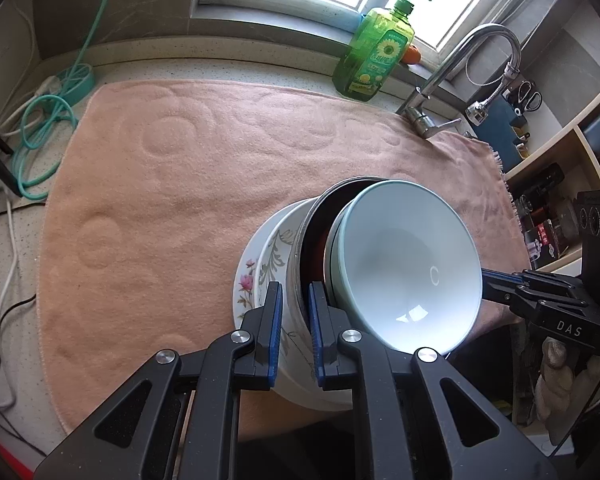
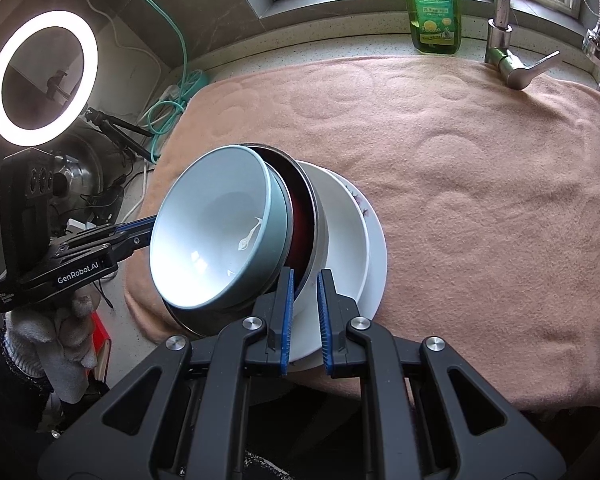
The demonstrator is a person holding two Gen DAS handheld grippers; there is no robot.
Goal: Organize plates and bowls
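Note:
A nested stack is held tilted over the pink towel (image 1: 172, 184): a pale blue bowl (image 1: 408, 264) on top, a steel bowl with a dark red inside (image 1: 320, 216), a white floral bowl (image 1: 276, 248), and a floral plate (image 1: 246, 276) underneath. My left gripper (image 1: 296, 300) is shut on the stack's near rim, one finger outside the white bowl, one inside the steel bowl. My right gripper (image 2: 305, 288) is shut on the opposite rim, clamping the steel bowl (image 2: 300, 200) and white bowl (image 2: 340, 216). The blue bowl (image 2: 216, 228) and plate (image 2: 376, 248) also show there.
A green dish soap bottle (image 1: 374, 50) and a chrome faucet (image 1: 460, 64) stand at the back of the counter. Teal and white cables (image 1: 40, 120) lie left of the towel. A ring light (image 2: 42, 76) glows at the left. Shelves (image 1: 556, 168) with items are at the right.

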